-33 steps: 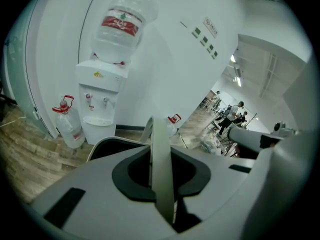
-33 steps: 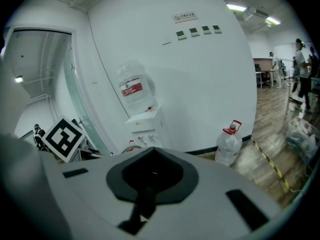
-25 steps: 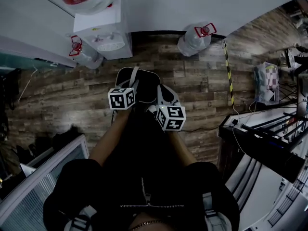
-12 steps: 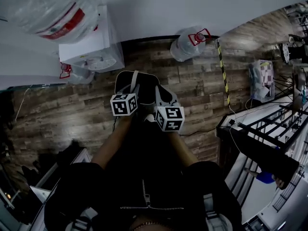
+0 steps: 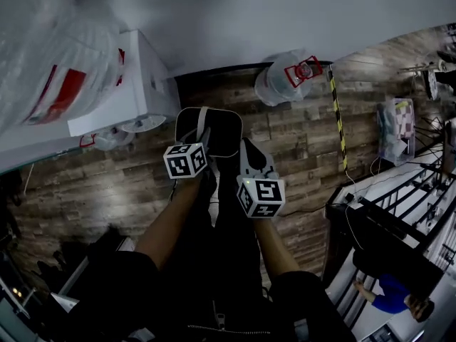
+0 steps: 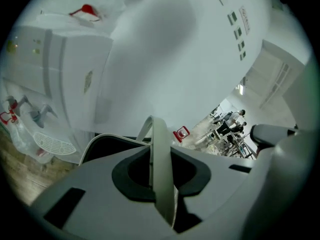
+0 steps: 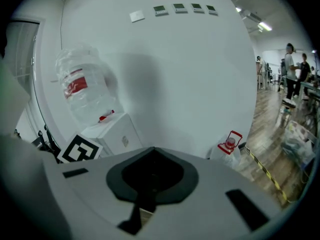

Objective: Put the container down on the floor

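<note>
The container (image 5: 209, 130) is a black bin with a white rim and a thin white handle, and it hangs above the wooden floor in front of the person's legs. My left gripper (image 5: 201, 140) is shut on that handle (image 6: 161, 169), which runs as a pale band between the jaws, with the bin's rim (image 6: 102, 139) just beyond. My right gripper (image 5: 247, 150) is beside the bin's right edge, its jaws (image 7: 145, 204) shut with nothing between them. The bin's bottom is hidden.
A white water dispenser (image 5: 135, 84) with a large bottle (image 5: 50, 70) on top stands close at the left. Another water bottle (image 5: 286, 77) lies by the wall. Yellow-black tape (image 5: 338, 116), a bag (image 5: 395, 127) and black racks (image 5: 399, 219) are at the right.
The dispenser and its bottle now loom much larger at the left. The right gripper has dropped slightly away from the bin to the lower right. The left gripper still holds the handle.
</note>
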A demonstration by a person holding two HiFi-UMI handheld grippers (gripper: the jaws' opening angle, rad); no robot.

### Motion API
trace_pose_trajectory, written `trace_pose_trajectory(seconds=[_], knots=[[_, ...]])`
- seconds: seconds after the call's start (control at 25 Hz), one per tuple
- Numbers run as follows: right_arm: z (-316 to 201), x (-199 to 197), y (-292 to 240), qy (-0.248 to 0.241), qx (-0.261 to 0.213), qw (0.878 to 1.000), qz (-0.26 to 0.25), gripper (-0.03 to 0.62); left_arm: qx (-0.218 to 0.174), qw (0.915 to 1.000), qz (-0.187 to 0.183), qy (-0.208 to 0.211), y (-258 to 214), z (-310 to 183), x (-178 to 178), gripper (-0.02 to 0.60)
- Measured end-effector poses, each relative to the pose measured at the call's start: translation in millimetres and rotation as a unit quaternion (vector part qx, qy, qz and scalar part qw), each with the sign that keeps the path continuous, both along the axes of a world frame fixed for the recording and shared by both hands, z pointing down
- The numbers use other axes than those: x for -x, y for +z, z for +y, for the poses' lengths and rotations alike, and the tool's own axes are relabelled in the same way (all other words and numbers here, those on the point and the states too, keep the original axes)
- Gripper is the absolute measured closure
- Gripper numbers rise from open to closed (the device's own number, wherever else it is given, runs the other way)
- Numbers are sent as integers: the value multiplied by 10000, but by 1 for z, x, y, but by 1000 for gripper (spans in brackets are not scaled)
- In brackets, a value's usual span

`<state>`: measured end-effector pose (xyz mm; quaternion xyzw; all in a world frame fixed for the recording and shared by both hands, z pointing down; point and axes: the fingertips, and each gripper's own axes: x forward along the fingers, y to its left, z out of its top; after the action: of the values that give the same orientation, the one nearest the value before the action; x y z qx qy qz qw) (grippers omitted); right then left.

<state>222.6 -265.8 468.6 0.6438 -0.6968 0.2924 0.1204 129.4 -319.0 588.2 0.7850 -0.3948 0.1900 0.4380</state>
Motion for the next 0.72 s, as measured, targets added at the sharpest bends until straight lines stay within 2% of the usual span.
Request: trace_pose_trajectory(seconds=[0.28,0.48,0.72], knots=[[-56,-26,102,-152,379,9986,-332,585,44,9994,38,-340,93,-77,-22,523],[-84,-35,163,-298,591,9961,-578,585,57,9985,-151,-519,159,-123,-17,523],[-108,-45,223,-437,707,9953,-500,585,77,9974,-124,-701,240,-165,-22,523]])
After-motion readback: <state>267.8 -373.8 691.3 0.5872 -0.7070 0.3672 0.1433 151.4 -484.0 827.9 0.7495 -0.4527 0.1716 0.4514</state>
